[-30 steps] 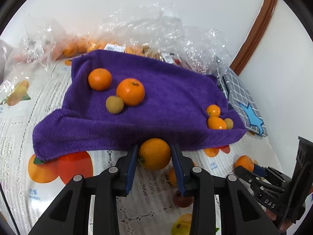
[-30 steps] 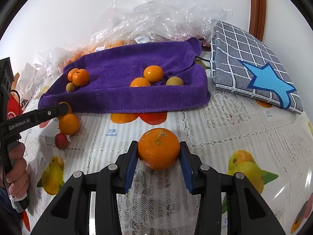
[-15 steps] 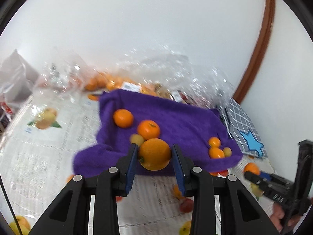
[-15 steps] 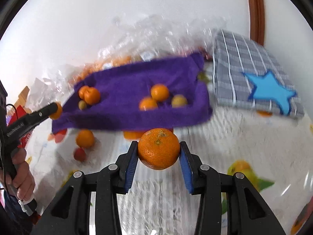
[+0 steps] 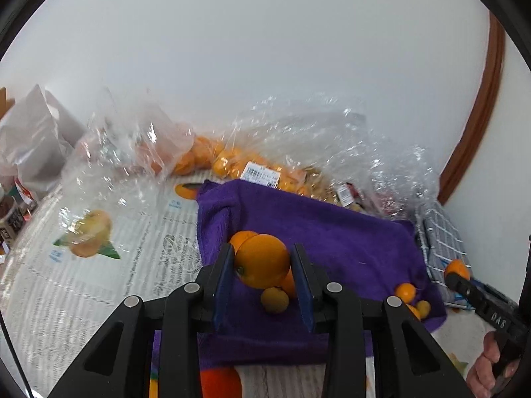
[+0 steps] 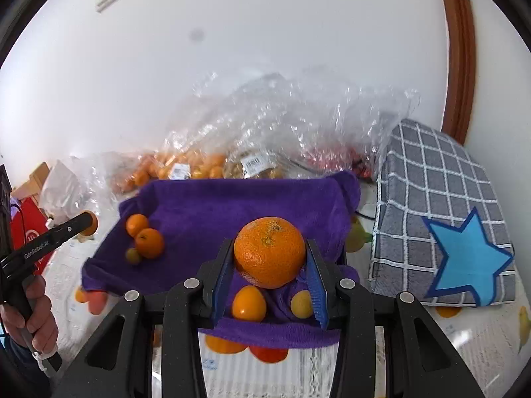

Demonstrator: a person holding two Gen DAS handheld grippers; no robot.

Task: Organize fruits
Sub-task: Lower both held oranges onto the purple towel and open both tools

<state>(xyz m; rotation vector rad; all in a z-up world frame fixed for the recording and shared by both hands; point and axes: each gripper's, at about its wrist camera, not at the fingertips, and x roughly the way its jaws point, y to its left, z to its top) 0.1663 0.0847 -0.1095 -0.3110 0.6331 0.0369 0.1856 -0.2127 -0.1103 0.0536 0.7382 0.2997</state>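
Two oranges in hand right now, one per gripper. My left gripper [image 5: 262, 277] is pinching a smooth orange [image 5: 262, 260] between its blue pads, and my right gripper [image 6: 269, 277] is clamped on a bigger, bumpier orange [image 6: 269, 252] with the stem scar facing up. Both fruits sit snug between the pads, no gap that I can see, and both are up off the table and hanging over the purple towel [image 5: 348, 242].

Looks to me like we're in the carry part of the sort: fruit picked, not yet set down. On the towel there are already two little clusters. From the right wrist view, a pair of mandarins [image 6: 146, 235] with a small greenish fruit [image 6: 133, 255] just beside them sits at the left end, and a small orange fruit [image 6: 249, 302] and a yellowish one [image 6: 301, 303] lie right under my right gripper.

Next move, I reckon, is lowering each orange onto bare towel beside its matching group and only then letting go. Round fruit on soft cloth will roll, so I'd put them down gently and avoid bumping the small ones underneath. Bags of fruit [image 6: 186, 165] sit behind the towel by the wall, untouched.
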